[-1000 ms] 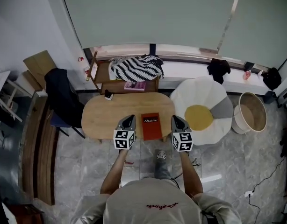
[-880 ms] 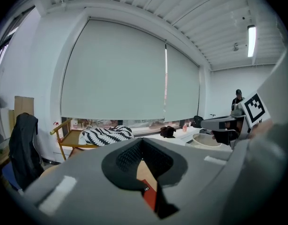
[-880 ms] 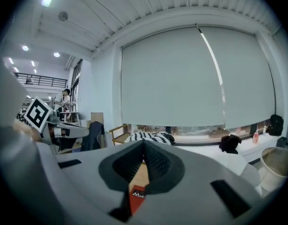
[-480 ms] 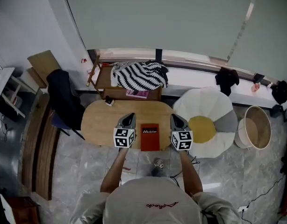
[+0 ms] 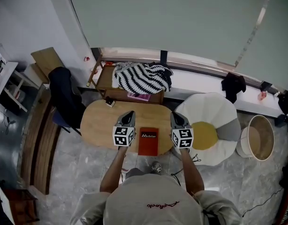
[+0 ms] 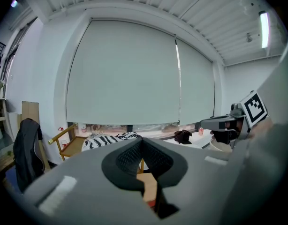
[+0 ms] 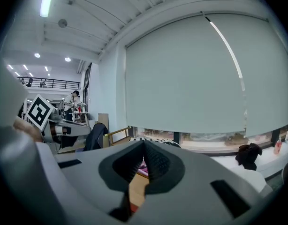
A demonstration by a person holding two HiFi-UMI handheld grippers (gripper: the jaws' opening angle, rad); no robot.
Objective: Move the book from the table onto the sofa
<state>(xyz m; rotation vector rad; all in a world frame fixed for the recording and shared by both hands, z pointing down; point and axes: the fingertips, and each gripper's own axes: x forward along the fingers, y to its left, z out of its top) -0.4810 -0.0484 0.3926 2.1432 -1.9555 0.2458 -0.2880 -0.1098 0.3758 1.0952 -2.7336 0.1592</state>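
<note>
I've moved nothing yet: the book (image 5: 148, 141) lies on the table (image 5: 99, 121) between my left gripper (image 5: 129, 114) and right gripper (image 5: 174, 115), both clenched empty, far from the sofa (image 5: 219, 114).

The person is standing with both arms held out in front. The left arm (image 5: 113, 170) is reaching forward with the left gripper (image 5: 130, 113). The right arm (image 5: 191, 168) is doing the same with the right gripper (image 5: 174, 114). The two grippers are side by side with a gap between them, both pointing ahead and tipping down a little. The left fingers (image 6: 127, 157) are pressing tight together. The right fingers (image 7: 158, 165) are pressing tight together too.
</note>
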